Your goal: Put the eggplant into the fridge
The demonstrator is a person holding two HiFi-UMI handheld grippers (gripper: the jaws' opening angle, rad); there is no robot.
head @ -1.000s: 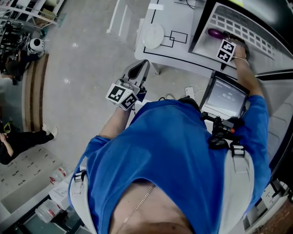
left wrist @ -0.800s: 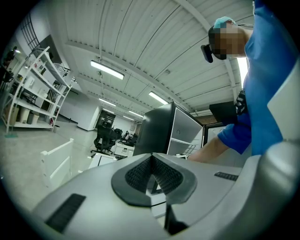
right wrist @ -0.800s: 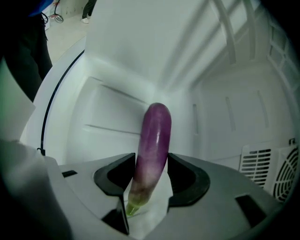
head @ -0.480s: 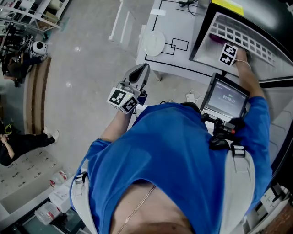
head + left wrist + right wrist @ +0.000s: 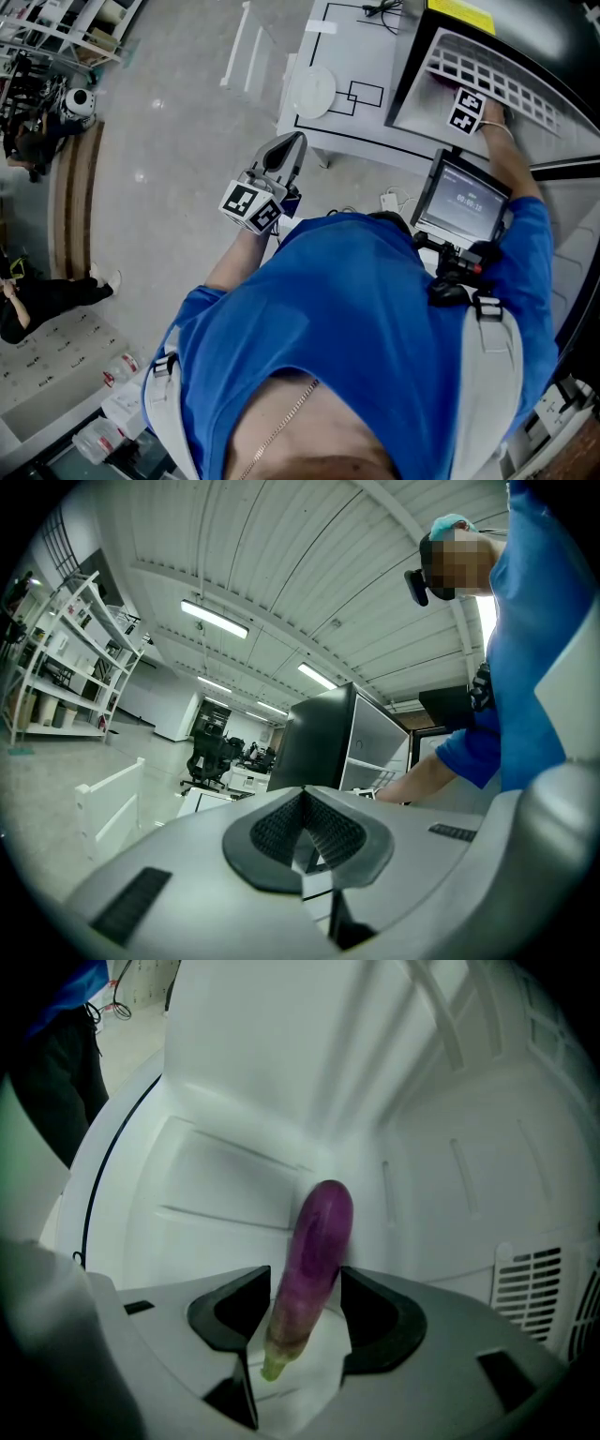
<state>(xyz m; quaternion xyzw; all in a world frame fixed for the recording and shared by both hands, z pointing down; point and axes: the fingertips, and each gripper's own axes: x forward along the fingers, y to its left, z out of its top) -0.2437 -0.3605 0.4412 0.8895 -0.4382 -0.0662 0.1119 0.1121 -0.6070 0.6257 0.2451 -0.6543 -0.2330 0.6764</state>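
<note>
Gripping the eggplant near its stem, your right gripper pinches probably firm, slippery skin; left gripper closed, empty.

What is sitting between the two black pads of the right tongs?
A purple eggplant, stem end nearest the camera, held by the right tongs inside the white fridge. The right gripper view shows it.

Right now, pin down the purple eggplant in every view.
Head view: purple eggplant at top right, a faint patch under the white wire shelf, mostly hidden.
Left gripper view: not in it.
Right gripper view: centre, between the right gripper's jaws, stalk towards the camera.
Shared landmark: the black fridge, with its white interior.
</note>
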